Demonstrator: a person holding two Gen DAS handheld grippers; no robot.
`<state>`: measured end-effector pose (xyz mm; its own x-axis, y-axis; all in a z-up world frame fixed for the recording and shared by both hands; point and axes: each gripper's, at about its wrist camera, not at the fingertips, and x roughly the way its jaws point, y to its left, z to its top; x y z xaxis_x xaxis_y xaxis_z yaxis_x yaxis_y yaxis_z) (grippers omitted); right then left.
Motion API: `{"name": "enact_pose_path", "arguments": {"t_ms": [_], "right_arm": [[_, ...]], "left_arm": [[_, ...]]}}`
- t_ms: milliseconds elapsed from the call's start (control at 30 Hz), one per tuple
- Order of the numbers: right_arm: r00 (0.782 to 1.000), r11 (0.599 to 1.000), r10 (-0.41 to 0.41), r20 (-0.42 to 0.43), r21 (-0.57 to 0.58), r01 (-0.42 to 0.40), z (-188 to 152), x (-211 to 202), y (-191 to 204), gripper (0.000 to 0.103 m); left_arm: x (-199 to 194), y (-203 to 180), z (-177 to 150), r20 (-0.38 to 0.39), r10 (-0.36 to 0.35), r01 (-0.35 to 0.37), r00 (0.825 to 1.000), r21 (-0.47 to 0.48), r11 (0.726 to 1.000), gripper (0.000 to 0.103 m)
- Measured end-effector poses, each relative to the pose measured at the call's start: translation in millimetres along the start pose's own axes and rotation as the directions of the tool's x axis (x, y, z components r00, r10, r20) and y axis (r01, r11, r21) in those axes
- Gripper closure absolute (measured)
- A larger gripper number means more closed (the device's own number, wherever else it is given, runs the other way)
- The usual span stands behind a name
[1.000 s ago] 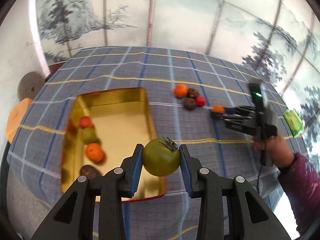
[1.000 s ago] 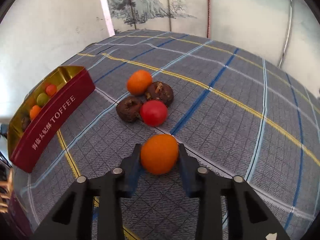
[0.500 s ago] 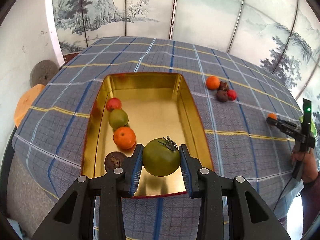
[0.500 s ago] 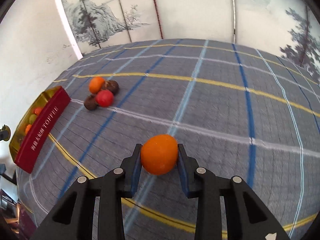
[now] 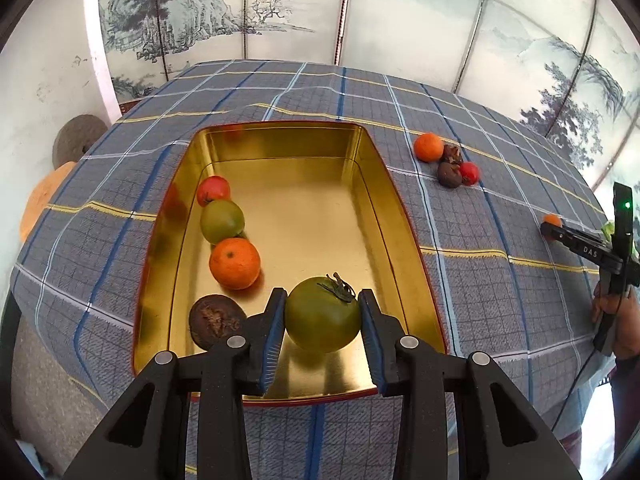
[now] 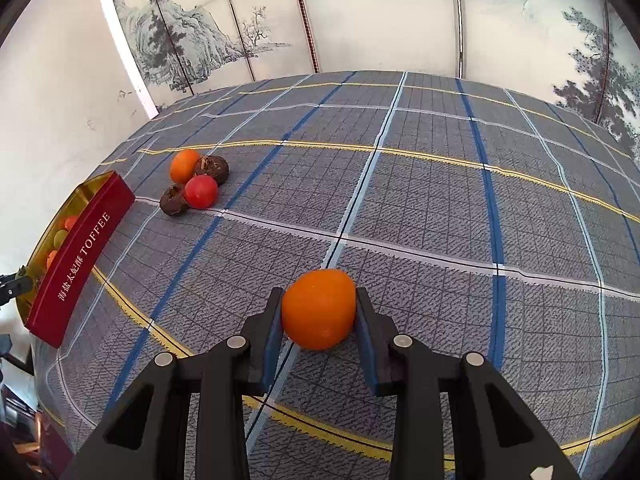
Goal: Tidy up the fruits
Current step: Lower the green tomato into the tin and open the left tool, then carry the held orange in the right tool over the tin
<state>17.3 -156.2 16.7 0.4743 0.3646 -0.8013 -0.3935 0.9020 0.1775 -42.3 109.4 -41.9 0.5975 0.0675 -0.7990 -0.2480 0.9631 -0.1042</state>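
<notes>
The left gripper (image 5: 322,322) has come lower over the gold tin (image 5: 372,184), its fingers clamped on the green tomato (image 5: 322,314), now just above the tin's near end; four fruits lie along the tin's left side; the right gripper (image 6: 318,312) has pulled away from the tin, fingers clamped on an orange fruit (image 6: 318,308); four fruits (image 6: 196,186) wait beside the tin on the desk (image 6: 440,208); the tomato looks ready to drop

Setting: probably a home room | ink-landscape folding screen (image 6: 208,44) behind | blue-grey plaid-clothed table (image 6: 420,200) | scuffed white plaster wall (image 6: 60,92)
</notes>
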Motion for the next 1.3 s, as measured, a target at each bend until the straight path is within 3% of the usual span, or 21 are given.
{"name": "enact_pose_path", "arguments": {"t_ms": [733, 900, 1300], "right_arm": [[1.0, 1.0, -0.004, -0.001, -0.003, 0.004, -0.8, -0.3, 1.4, 0.071], [1.0, 1.0, -0.006, -0.001, -0.005, 0.006, -0.8, -0.2, 1.6, 0.071], [1.0, 1.0, 0.001, 0.002, -0.028, -0.001, -3.0, -2.9, 15.7, 0.071]], "left_arm": [[4.9, -19.2, -0.1, 0.022, 0.068, -0.07, 0.997, 0.076, 0.995, 0.063], [-3.5, -19.6, 1.4, 0.067, 0.087, -0.092, 0.994, 0.073, 0.993, 0.036], [-17.0, -16.4, 0.0, 0.11, 0.143, -0.151, 0.984, 0.078, 0.985, 0.035]]}}
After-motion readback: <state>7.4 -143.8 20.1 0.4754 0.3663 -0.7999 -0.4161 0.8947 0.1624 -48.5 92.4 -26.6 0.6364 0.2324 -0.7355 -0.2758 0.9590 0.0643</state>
